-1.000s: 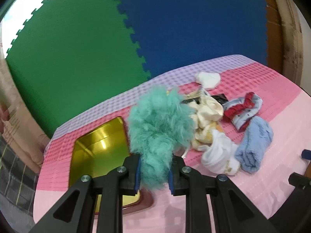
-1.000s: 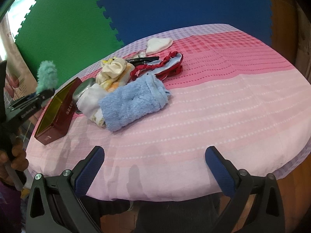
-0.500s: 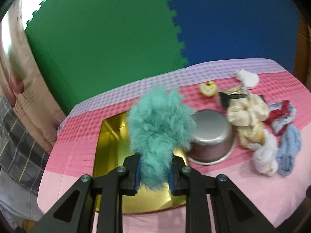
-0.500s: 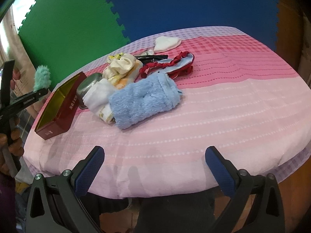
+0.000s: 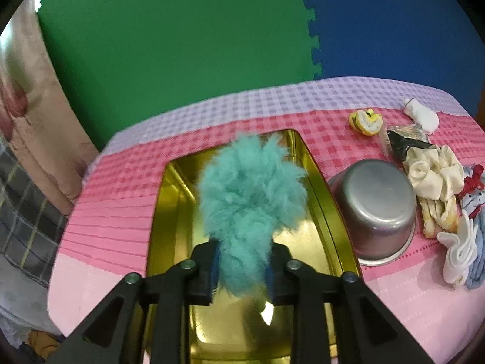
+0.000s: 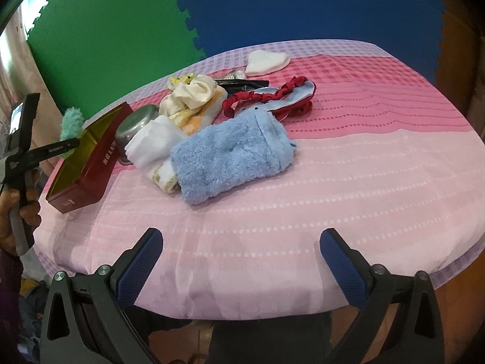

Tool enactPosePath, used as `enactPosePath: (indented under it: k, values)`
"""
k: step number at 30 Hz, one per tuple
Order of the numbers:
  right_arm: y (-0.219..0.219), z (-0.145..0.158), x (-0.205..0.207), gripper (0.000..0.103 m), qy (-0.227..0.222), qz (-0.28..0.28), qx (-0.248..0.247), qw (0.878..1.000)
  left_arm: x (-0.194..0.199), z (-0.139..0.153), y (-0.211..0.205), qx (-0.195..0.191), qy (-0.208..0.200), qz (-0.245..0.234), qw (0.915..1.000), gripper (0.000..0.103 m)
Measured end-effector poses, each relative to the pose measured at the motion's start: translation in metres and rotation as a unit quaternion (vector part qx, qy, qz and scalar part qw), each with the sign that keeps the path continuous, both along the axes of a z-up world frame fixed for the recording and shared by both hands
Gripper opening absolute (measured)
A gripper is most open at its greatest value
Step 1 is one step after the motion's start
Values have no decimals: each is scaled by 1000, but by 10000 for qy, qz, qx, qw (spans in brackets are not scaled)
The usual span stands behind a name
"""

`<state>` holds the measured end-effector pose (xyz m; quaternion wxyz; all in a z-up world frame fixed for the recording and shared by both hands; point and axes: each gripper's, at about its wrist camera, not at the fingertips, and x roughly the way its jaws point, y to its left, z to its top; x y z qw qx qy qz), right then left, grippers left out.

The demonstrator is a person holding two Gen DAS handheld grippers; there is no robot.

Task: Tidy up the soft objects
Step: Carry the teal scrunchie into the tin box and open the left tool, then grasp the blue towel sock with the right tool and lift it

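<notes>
Holding a teal fluffy ball (image 5: 248, 200) in my left claw (image 5: 241, 268), I have it hanging over the open gold tin (image 5: 321, 206) on the pink worktop (image 6: 333, 188). Its jaws have just been easing apart, yet the fluff is between the pads and both blue pads touch it. At about two o'clock from the tin, just beside its rim, sits an upturned steel bowl (image 5: 379, 206). Past the bowl, toward three o'clock, lies the heap of soft things: a cream scrunchie (image 5: 430, 173), white socks (image 5: 457, 251) and a blue towel (image 6: 233, 154). Farther off, near one o'clock, a small yellow roll (image 5: 366, 118) and a white mitten (image 5: 424, 116) lie apart on the red checks.

My right claw (image 6: 242, 261) hovers at the near edge of the worktop, jaws wide, nothing between them. From there the blue towel is at twelve o'clock, a red-frilled cloth (image 6: 272, 97) behind it, and the tin at ten o'clock.
</notes>
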<state>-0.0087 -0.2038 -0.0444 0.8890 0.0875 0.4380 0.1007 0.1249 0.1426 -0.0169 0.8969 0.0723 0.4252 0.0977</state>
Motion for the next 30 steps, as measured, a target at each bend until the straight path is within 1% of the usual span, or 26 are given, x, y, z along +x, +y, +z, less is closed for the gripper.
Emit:
enactPosePath:
  k: [1, 2, 4, 5, 6, 8, 11, 13, 14, 15, 18, 21, 24, 28, 30]
  values:
    - [0, 0, 1, 103, -1, -5, -18, 10000, 5, -2, 2, -49, 56, -3, 10000, 31]
    - [1, 0, 3, 103, 1, -2, -35, 10000, 8, -3, 5, -59, 91, 12, 9999, 37]
    - [2, 0, 6, 103, -5, -6, -75, 10000, 13, -3, 9, -178, 77, 37, 9998, 42]
    - [2, 0, 7, 103, -8, -9, -84, 10000, 16, -3, 12, -264, 71, 60, 9996, 47]
    - [2, 0, 9, 103, -6, -15, -92, 10000, 17, -3, 16, -314, 65, 112, 9994, 50]
    - [0, 0, 12, 103, 2, -43, -88, 10000, 19, -1, 18, -341, -32, 203, 9992, 51]
    - [-3, 0, 17, 103, -10, -108, -95, 9999, 16, 2, 24, -469, -160, 284, 9984, 57]
    - [-3, 0, 21, 103, -14, -109, -123, 9999, 11, 5, 26, -522, -273, 242, 9980, 57]
    - [-3, -1, 23, 103, -13, -99, -131, 9999, 9, 7, 26, -521, -315, 226, 9979, 59]
    - [-2, -1, 24, 103, -14, -72, -132, 9999, 7, 9, 27, -541, -324, 188, 9978, 60]
    - [3, 1, 30, 103, -85, 83, -143, 9998, 0, 16, 25, -618, -391, 63, 9973, 60]
    - [12, 2, 42, 103, -181, 433, -344, 9983, -18, 26, 19, -729, -519, -12, 9960, 60]
    - [16, 2, 54, 103, -237, 628, -503, 9965, -46, 32, 9, -785, -682, -52, 9946, 60]
    - [21, 2, 66, 103, -205, 817, -523, 9951, -81, 28, -8, -732, -588, -48, 9956, 60]
    - [23, 0, 72, 103, -179, 864, -624, 9942, -97, 25, -20, -753, -535, -73, 9957, 60]
